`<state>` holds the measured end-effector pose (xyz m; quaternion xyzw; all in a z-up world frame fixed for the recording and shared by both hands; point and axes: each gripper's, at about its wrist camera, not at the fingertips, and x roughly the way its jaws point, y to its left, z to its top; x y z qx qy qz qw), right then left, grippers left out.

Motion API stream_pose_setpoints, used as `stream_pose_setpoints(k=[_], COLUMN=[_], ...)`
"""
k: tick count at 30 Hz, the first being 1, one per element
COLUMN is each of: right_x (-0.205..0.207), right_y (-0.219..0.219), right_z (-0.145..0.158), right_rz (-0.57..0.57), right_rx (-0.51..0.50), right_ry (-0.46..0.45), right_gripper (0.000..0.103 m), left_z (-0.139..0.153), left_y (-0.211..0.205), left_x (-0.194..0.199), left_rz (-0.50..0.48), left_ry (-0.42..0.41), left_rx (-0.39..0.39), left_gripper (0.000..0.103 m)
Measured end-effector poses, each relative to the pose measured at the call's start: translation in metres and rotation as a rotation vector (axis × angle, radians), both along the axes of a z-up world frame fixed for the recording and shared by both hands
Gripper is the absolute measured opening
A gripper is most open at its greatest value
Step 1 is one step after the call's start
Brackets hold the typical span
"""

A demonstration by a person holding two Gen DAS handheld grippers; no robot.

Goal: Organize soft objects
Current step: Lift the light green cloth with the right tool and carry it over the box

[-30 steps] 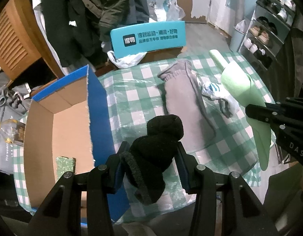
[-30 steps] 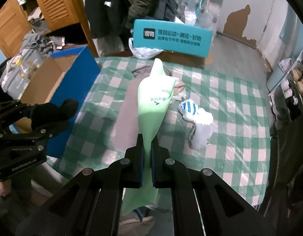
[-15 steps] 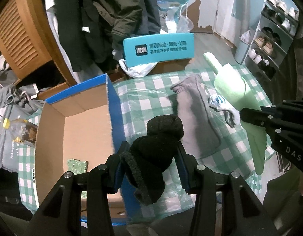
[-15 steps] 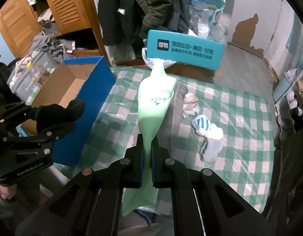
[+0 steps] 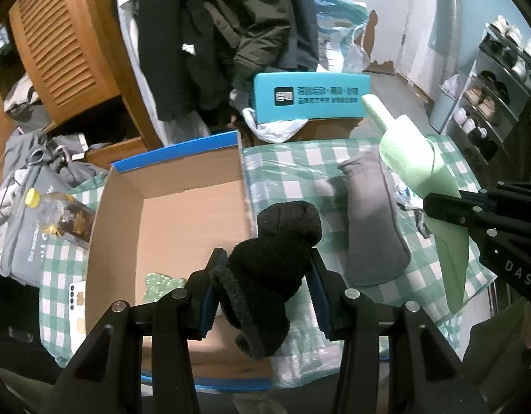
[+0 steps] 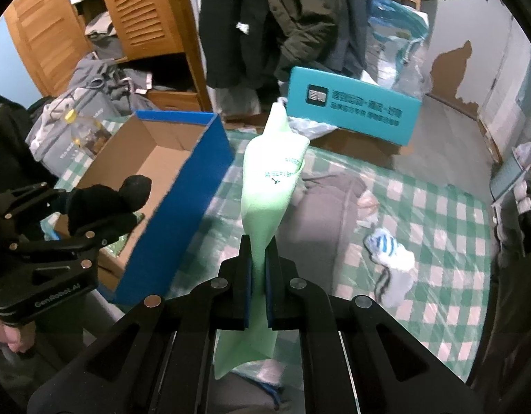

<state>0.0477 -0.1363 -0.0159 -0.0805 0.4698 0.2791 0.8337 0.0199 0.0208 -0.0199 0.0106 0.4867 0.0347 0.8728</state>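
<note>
Left gripper (image 5: 265, 277) jaws clamped on black sock (image 5: 270, 262), held above the near right corner of the cardboard box (image 5: 169, 214). Right gripper (image 6: 257, 269) jaws clamped on green sock (image 6: 270, 186), raised right of the box; grey sock (image 5: 372, 220) lies flat right of it.

1. A wooden cupboard (image 5: 69, 55) with slats stands at ten o'clock.
2. Dark coats (image 5: 231, 27) hang at twelve o'clock.
3. A teal box (image 5: 310, 95) with white writing sits at one o'clock, just past the far edge of the table.
4. A white plastic bag (image 5: 276, 127) lies under the teal box.
5. A shoe rack (image 5: 489, 103) full of shoes stands at two o'clock.
6. A bottle (image 5: 55, 214) with a yellow cap lies at nine o'clock on a gray bag (image 5: 20, 241).
7. The table has a green and white checked cloth (image 6: 438, 214).
</note>
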Motion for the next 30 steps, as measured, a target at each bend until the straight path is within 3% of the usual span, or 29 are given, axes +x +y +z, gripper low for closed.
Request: stream_pose_setpoints(k=[30], right_x=[0.000], right_y=[0.112], right_z=[0.007], right_rz=[0.171], right_rx=[0.013], right_ry=[0.013], right_gripper=[0.005], left_z=[-0.008], left_y=[0.088], left_x=[-0.018], left_rz=[0.153], left_ry=[0.010], left_rx=[-0.024], left_gripper=[0.047])
